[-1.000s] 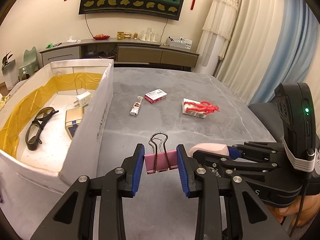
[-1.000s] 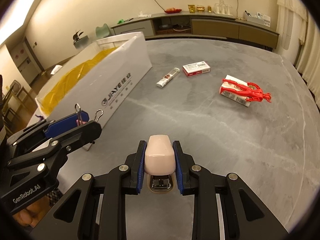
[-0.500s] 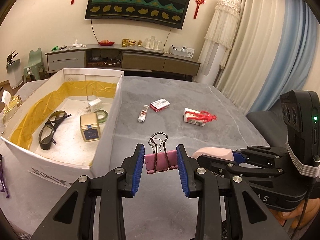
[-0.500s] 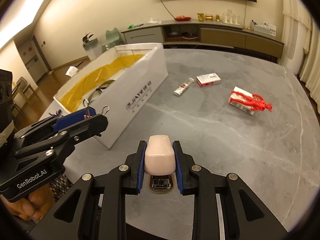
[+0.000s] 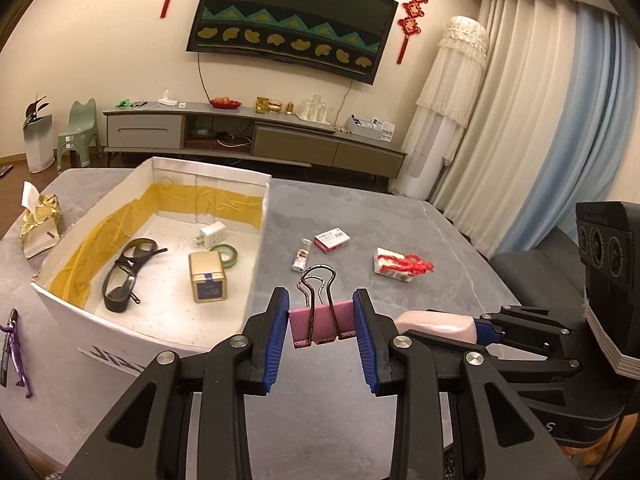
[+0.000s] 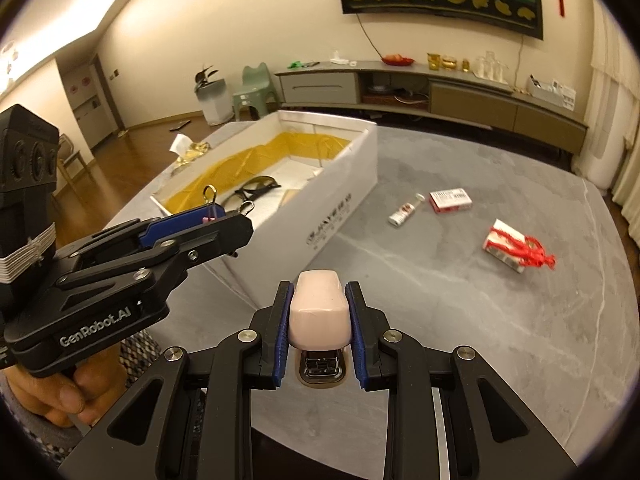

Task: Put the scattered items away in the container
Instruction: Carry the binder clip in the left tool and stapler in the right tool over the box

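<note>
My left gripper (image 5: 322,326) is shut on a pink binder clip (image 5: 322,324), held in the air above the table near the white box's (image 5: 168,340) front corner. My right gripper (image 6: 319,320) is shut on a pale pink stapler (image 6: 319,310), raised beside the left one. The stapler (image 5: 436,326) shows to the right in the left wrist view. The box (image 6: 344,204) holds dark glasses (image 5: 124,272), a gold tin (image 5: 208,282), a white charger (image 5: 212,235) and a tape roll (image 5: 226,254). On the grey table lie a small tube (image 5: 302,255), a red-white packet (image 5: 332,240) and a red knot on a carton (image 5: 404,266).
A gold tissue pack (image 5: 40,228) sits left of the box and a purple item (image 5: 14,354) lies by the table's left edge. A person's hand (image 6: 60,396) holds the left gripper. A low TV cabinet (image 5: 256,136) and curtains (image 5: 540,140) stand beyond the table.
Both grippers have risen and pulled back from the table with their items held. The box's inside and the room behind now show more fully.
</note>
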Tool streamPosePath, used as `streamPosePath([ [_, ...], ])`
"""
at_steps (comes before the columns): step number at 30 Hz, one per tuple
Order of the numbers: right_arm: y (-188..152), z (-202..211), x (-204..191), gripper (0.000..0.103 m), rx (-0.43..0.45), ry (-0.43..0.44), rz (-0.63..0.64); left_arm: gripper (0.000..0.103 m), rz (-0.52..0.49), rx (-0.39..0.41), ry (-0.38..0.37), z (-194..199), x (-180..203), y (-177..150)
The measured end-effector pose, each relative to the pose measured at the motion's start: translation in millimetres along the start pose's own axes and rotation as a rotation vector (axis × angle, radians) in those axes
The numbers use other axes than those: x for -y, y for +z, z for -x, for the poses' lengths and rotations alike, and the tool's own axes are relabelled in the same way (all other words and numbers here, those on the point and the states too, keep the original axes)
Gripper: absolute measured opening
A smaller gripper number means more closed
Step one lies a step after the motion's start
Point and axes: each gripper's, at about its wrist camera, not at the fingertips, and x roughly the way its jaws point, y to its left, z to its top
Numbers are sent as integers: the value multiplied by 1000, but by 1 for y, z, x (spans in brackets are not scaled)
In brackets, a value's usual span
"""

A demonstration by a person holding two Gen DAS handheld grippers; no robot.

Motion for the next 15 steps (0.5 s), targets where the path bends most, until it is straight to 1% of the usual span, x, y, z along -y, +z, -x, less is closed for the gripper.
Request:
streamPosePath([
  [15,26,7,-28,27,20,34,84,34,79,55,36,25,-44,12],
])
